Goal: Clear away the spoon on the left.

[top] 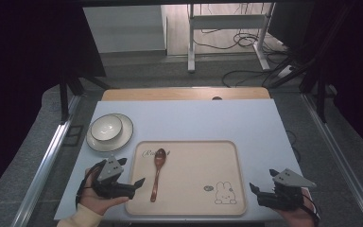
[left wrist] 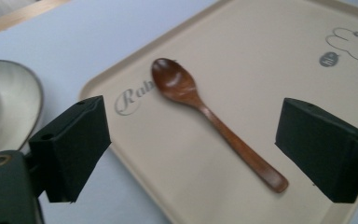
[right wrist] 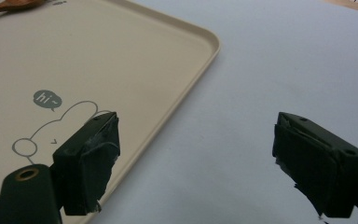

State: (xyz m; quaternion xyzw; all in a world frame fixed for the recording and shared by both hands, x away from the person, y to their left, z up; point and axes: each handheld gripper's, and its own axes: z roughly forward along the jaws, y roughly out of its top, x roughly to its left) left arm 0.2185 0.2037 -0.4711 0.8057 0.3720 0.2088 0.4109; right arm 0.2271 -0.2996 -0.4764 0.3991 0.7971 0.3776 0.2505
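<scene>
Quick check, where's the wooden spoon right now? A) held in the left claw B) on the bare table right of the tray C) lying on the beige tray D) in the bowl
C: the wooden spoon lies flat on the beige tray, near its left side; the left claw stands open above it, not gripping.

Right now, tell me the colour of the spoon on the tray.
The spoon is glossy reddish-brown wood, clearest in the left gripper view.
</scene>
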